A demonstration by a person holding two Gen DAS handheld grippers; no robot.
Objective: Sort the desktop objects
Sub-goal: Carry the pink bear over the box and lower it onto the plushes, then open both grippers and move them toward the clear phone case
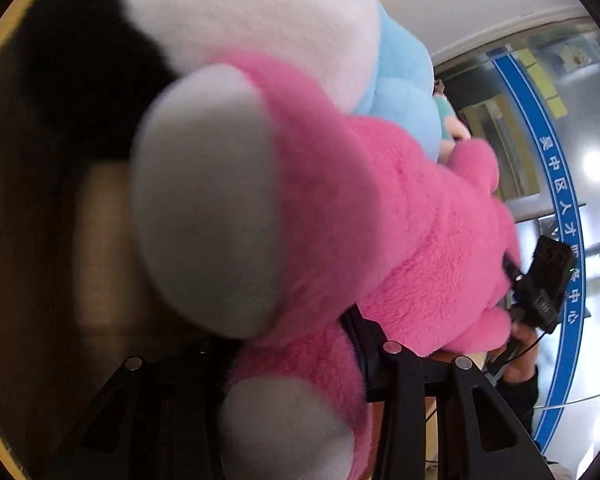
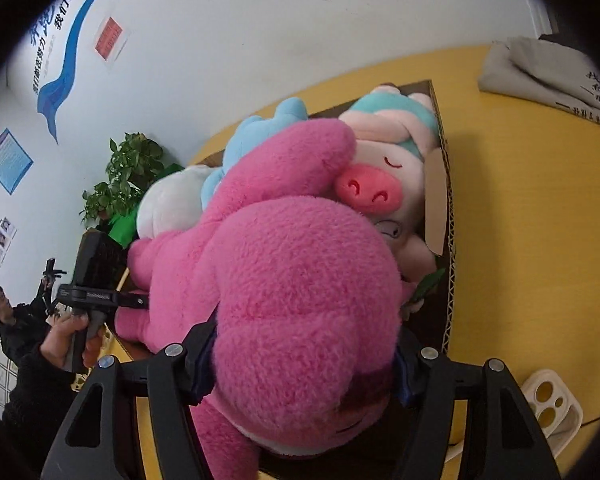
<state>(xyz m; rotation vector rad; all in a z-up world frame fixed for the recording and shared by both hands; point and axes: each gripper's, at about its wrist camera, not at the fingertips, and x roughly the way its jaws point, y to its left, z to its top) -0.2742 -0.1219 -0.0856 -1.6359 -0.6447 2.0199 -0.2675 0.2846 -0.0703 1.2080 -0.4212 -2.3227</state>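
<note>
A big pink plush bear (image 2: pixel 284 264) hangs over an open cardboard box (image 2: pixel 447 200) on the yellow table (image 2: pixel 520 208). My right gripper (image 2: pixel 304 344) is shut on the bear's head, which bulges out between the fingers. In the left wrist view the bear (image 1: pixel 400 216) fills the frame, showing its white foot pads. My left gripper (image 1: pixel 284 352) has one leg between its fingers, with fur against both. The box holds a pig plush (image 2: pixel 384 168) in a teal and pink cap, a blue plush (image 2: pixel 256 132) and a black-and-white plush (image 1: pixel 204 20).
A white phone case (image 2: pixel 552 404) lies at the table's near right. A folded grey cloth (image 2: pixel 548 76) sits at the far right. A potted plant (image 2: pixel 128 176) stands behind the box by the wall. A person (image 2: pixel 8 320) is in the background at left.
</note>
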